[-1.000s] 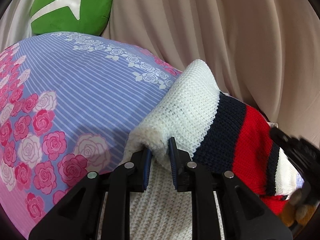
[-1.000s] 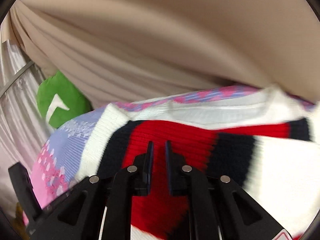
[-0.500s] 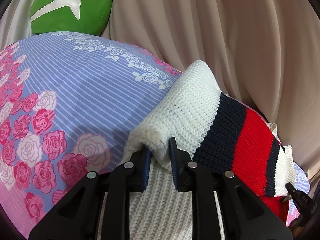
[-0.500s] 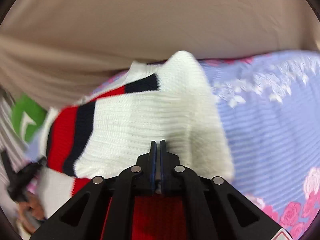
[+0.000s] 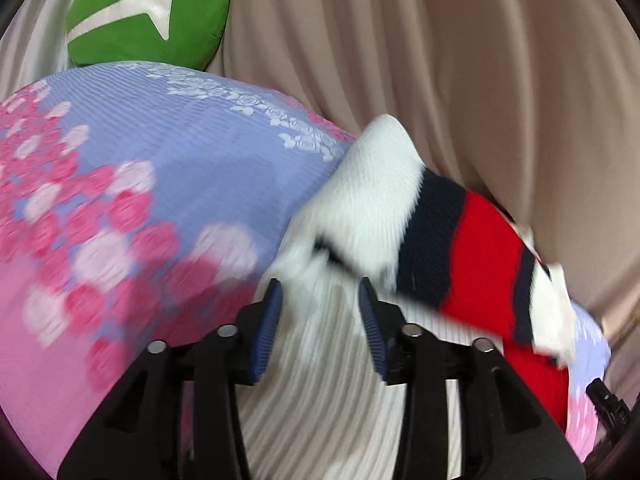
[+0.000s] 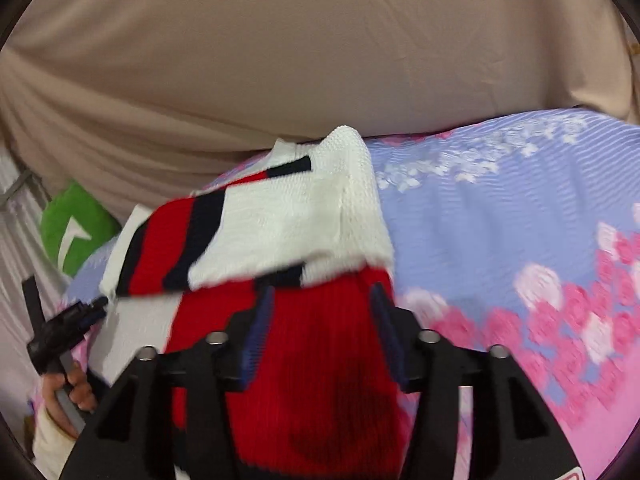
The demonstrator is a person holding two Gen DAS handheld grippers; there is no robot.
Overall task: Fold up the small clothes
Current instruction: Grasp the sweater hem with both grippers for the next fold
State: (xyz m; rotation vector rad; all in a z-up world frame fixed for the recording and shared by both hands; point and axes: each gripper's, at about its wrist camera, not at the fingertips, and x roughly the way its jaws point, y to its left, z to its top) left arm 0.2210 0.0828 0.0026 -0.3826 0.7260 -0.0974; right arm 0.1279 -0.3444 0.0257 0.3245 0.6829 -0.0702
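A knit sweater [image 5: 380, 216], white with navy and red stripes, lies folded over on itself on the flowered bedsheet [image 5: 160, 168]. My left gripper [image 5: 320, 296] hovers at its white edge. Its jaws are opening, with white knit lying loose between and below the pads, unpinched. In the right wrist view the sweater [image 6: 280, 220] shows a white striped flap folded over a red panel. My right gripper [image 6: 322, 300] sits over that red panel. Its jaws are opening too, and the pads press on nothing. The left gripper [image 6: 68, 328] shows at the left edge, held by a hand [image 6: 68, 388].
A green cushion [image 5: 148, 12] lies at the far end of the bed. A beige curtain [image 5: 440, 60] hangs close behind the sweater. The purple and pink sheet [image 6: 520, 220] spreads to the right of the sweater in the right wrist view.
Both grippers were shut on the knit and have let go. The right one swept sideways across the sweater, laying the striped flap over it. The left one pulled back a little.
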